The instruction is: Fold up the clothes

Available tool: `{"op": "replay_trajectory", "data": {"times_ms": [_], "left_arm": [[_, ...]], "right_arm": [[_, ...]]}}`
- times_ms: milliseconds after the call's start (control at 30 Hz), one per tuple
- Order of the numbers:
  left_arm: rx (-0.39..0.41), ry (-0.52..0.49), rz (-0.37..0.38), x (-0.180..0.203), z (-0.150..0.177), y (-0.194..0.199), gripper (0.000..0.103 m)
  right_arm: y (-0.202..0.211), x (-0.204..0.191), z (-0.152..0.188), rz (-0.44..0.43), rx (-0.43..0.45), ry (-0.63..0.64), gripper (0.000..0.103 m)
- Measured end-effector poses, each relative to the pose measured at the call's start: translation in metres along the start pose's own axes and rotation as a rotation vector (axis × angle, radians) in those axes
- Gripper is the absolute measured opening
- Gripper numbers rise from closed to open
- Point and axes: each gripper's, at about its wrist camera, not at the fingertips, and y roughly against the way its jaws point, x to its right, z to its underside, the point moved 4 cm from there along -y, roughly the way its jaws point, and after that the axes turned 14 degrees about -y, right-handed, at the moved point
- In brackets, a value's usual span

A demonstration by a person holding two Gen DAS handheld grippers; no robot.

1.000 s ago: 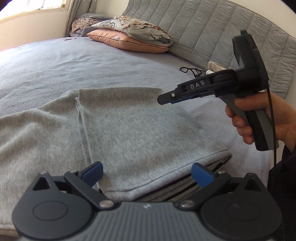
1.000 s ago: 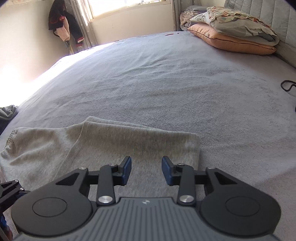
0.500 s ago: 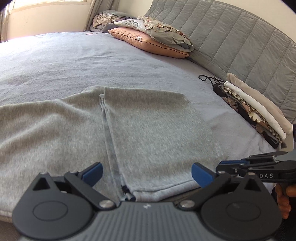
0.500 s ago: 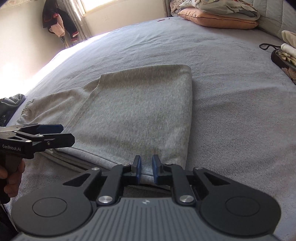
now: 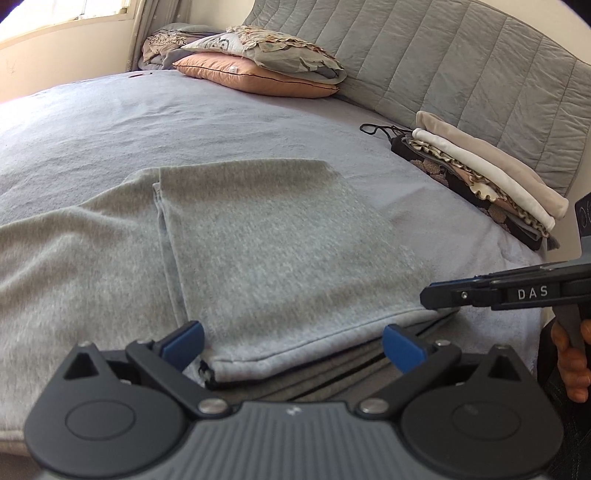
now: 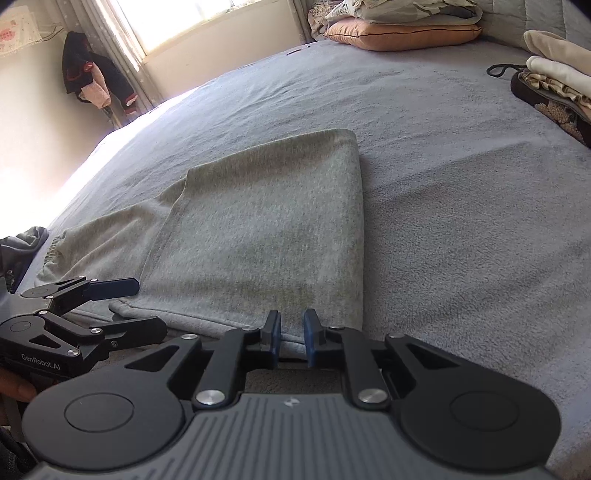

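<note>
Your left gripper is spread wide across the near hem of the grey sweatpants; your right gripper is nearly closed over the hem's right corner, grip uncertain. On the bed, stacked folded clothes and pillows lie well clear.

Daylight enters from a window far beyond the fingers, to their upper left in the right wrist view; it is blown out to white. Strong glare washes the bed edge left of the fingers. Elsewhere illumination is even and soft, with faint shadow under the folded grey garment hem. Fisheye distortion bows the headboard, and dark vignetting clips the corners. Slight blur softens the garment weave nearest the fingers; distant areas are moderately sharp.
</note>
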Motion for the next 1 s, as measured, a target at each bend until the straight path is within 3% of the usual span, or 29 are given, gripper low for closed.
{"op": "replay_trajectory", "data": {"times_ms": [33, 100, 167, 300, 367, 467, 600, 800, 867, 1000], "left_arm": [[-0.007, 0.000, -0.002, -0.001, 0.002, -0.001, 0.103], [-0.003, -0.013, -0.006, -0.001, 0.005, -0.001, 0.103], [-0.002, -0.007, -0.007, -0.001, 0.004, 0.000, 0.103], [0.047, 0.011, -0.013, -0.004, -0.005, 0.013, 0.103], [0.078, 0.008, -0.020, -0.004, -0.009, 0.020, 0.103], [0.118, -0.007, -0.025, -0.001, -0.014, 0.027, 0.103], [0.161, -0.096, 0.008, 0.017, -0.017, 0.027, 0.103], [0.051, -0.171, 0.053, 0.027, -0.001, 0.002, 0.103], [0.037, -0.209, 0.047, 0.031, 0.001, 0.001, 0.103], [0.039, -0.191, 0.054, 0.029, 0.001, 0.001, 0.103]], "right_arm": [[0.003, 0.002, -0.002, -0.008, 0.011, -0.021, 0.019], [0.011, 0.010, -0.006, 0.024, 0.068, -0.077, 0.045], [0.014, 0.019, -0.007, 0.033, 0.086, -0.151, 0.059], [0.009, 0.041, -0.003, 0.003, 0.045, -0.335, 0.059], [0.008, 0.044, -0.002, 0.011, 0.036, -0.352, 0.058], [-0.001, 0.040, 0.004, -0.041, -0.010, -0.361, 0.057], [-0.006, 0.046, 0.006, -0.079, -0.013, -0.434, 0.044], [-0.005, 0.056, 0.005, -0.148, -0.013, -0.564, 0.048], [-0.005, 0.054, 0.005, -0.150, -0.007, -0.557, 0.052], [-0.009, 0.047, 0.007, -0.148, 0.011, -0.523, 0.055]]}}
